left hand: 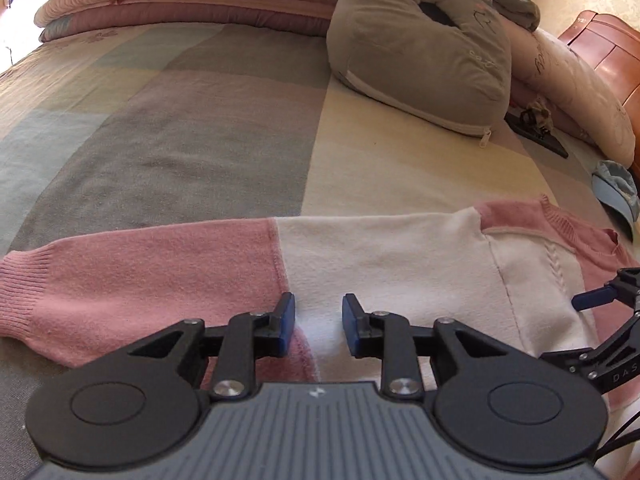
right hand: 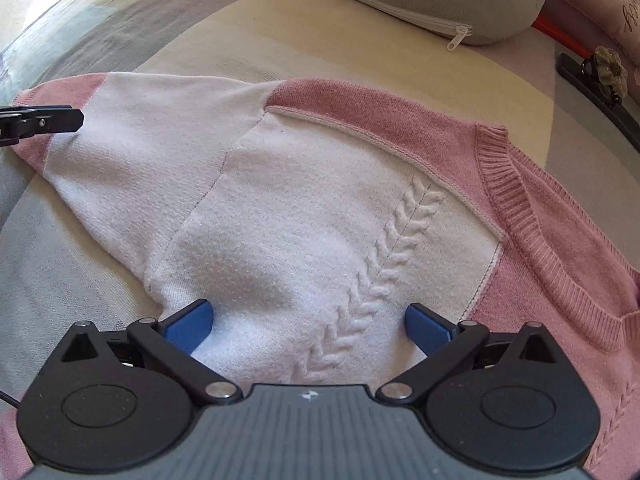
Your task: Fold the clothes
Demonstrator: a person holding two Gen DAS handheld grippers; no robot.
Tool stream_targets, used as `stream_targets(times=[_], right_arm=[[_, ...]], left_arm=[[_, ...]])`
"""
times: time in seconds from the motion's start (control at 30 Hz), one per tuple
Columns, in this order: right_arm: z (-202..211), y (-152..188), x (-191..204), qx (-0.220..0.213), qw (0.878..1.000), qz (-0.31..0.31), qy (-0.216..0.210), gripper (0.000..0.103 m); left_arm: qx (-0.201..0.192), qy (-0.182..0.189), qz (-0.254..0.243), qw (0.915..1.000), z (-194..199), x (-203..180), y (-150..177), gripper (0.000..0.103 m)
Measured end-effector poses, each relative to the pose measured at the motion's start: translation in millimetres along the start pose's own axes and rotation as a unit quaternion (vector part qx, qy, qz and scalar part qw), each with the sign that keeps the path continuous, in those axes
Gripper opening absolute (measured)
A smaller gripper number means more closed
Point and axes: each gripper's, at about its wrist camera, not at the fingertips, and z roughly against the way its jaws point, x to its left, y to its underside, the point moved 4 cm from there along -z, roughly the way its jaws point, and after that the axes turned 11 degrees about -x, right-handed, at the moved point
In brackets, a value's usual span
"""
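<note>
Left wrist view: 1 pink-and-white sweater (left hand: 360, 264) flat on a patchwork bedspread (left hand: 180, 132), sleeve stretched out leftward; left gripper (left hand: 319, 330) above the sleeve, jaws slightly parted, nothing between them; grey cushion (left hand: 420, 48) behind. Right wrist view: right gripper (right hand: 308, 326) over the sweater's white chest panel, jaws spread wide, gripping nothing; ribbed neckline (right hand: 520, 216) to the right.

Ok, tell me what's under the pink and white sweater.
The sweater lies flat on a bedspread of colored blocks, which shows all around it. Anything directly beneath the knit is covered.
</note>
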Motion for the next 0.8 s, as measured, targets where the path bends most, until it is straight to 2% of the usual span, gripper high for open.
stream_targets(times=[0.13, 0.2, 0.3, 0.37, 0.4, 0.47, 0.53, 0.67, 0.77, 0.8], right_arm=[[4, 6, -1, -0.026, 1.0, -0.001, -0.004, 0.103], [6, 9, -1, -0.042, 0.999, 0.002, -0.006, 0.103], [10, 15, -1, -0.068, 0.998, 0.012, -0.013, 0.103], [15, 14, -7, -0.069, 0.997, 0.001, -0.028, 0.103], [18, 12, -11, -0.066, 0.997, -0.008, -0.039, 0.103], [25, 10, -21, -0.064, 0.996, -0.031, -0.058, 0.103], [39, 13, -40, -0.071, 0.993, -0.073, -0.056, 0.103], [68, 31, -83, -0.078, 0.989, -0.122, -0.003, 0.103], [83, 56, -123, -0.078, 0.984, -0.145, 0.064, 0.103], [85, 65, -136, -0.073, 0.981, -0.154, 0.09, 0.103]], left_arm=[[0.001, -0.056, -0.027, 0.998, 15, 29, 12, 0.03], [0.012, -0.08, -0.024, 0.9964, 22, 43, 12, 0.03], [0.03, -0.101, -0.031, 0.994, 24, 39, 5, 0.027], [0.022, -0.087, -0.04, 0.9951, 23, 21, -5, 0.028], [0.017, -0.07, -0.046, 0.9964, 20, 6, -10, 0.029], [0.008, -0.034, -0.059, 0.9977, 14, -23, -20, 0.039], [0.005, 0.009, -0.078, 0.9969, 5, -57, -25, 0.041], [0.013, 0.071, -0.115, 0.9907, -16, -113, -25, 0.043], [0.025, 0.096, -0.139, 0.9853, -29, -141, -20, 0.046], [0.033, 0.094, -0.146, 0.9842, -34, -146, -17, 0.047]])
